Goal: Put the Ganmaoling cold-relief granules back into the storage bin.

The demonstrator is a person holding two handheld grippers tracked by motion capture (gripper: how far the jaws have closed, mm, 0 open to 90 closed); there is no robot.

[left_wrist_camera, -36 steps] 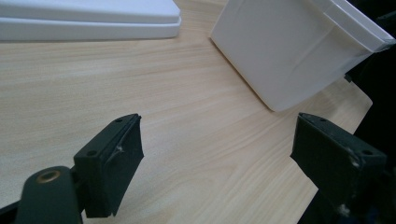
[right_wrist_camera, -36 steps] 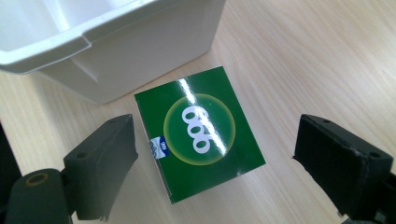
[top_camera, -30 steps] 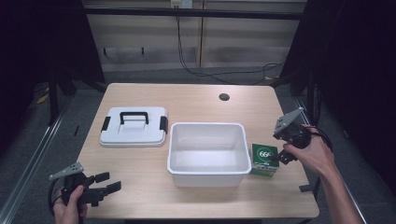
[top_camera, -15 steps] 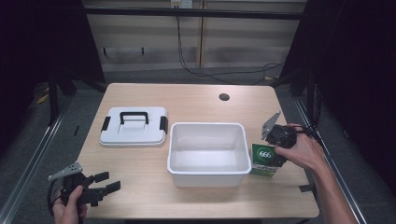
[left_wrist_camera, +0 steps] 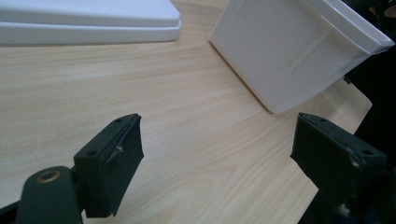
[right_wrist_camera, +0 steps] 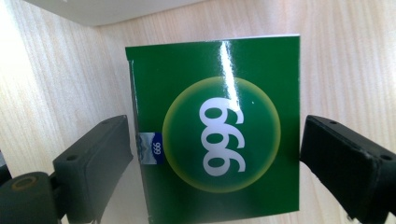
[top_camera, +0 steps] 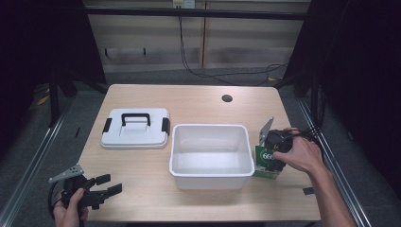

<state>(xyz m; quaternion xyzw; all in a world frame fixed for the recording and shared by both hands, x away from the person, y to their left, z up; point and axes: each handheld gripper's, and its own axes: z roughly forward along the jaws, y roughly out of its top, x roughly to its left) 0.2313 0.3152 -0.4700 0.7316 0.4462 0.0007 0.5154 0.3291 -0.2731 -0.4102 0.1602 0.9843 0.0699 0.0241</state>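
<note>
A green box (right_wrist_camera: 219,130) printed with "666" stands on the table against the right wall of a white bin (top_camera: 210,182). In the high view the box (top_camera: 263,160) lies partly under my right gripper (top_camera: 273,156). The right gripper (right_wrist_camera: 217,140) points down at it and is open, one jaw on each side of the box, close to its edges. My left gripper (top_camera: 109,184) rests low at the table's front left corner, open and holding nothing. In its own view the left gripper (left_wrist_camera: 222,135) faces bare wood, with the bin (left_wrist_camera: 299,51) ahead to the right.
A white lid (top_camera: 135,127) with a black handle lies left of the bin, and the same lid (left_wrist_camera: 88,21) is seen in the left gripper view. A dark round hole (top_camera: 227,98) marks the far part of the wooden table (top_camera: 189,101). The right table edge is near the box.
The right gripper has come down and left from above the table's right edge onto the green box. The left gripper has stayed in place.
</note>
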